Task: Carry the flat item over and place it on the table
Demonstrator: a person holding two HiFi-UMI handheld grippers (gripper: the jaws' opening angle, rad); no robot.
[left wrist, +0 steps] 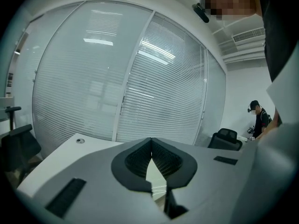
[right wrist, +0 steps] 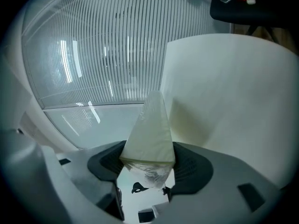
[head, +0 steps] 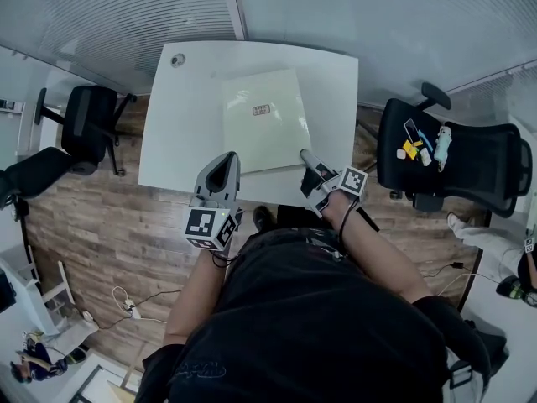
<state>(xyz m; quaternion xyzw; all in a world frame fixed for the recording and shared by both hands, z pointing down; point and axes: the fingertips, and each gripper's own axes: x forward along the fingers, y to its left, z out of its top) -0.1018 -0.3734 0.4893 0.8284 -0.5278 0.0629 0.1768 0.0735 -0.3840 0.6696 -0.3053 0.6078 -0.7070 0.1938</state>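
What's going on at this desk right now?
A person is working two handheld grippers at a white table. The right gripper is clamped on the near right corner of the pale flat item. The item lies across the tabletop and looks set down but not yet released. The left gripper is shut on nothing and sits near the item's near left corner.

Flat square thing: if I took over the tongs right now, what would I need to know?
Left tongs: shut, empty, hovering by the table's near edge.
Right tongs: shut on the flat item's near right corner.
Flat item: over the table's middle; fully flat or not, I cannot tell.
Done: item brought to the table.
Left: probably settle it, open the right tongs, pull away.
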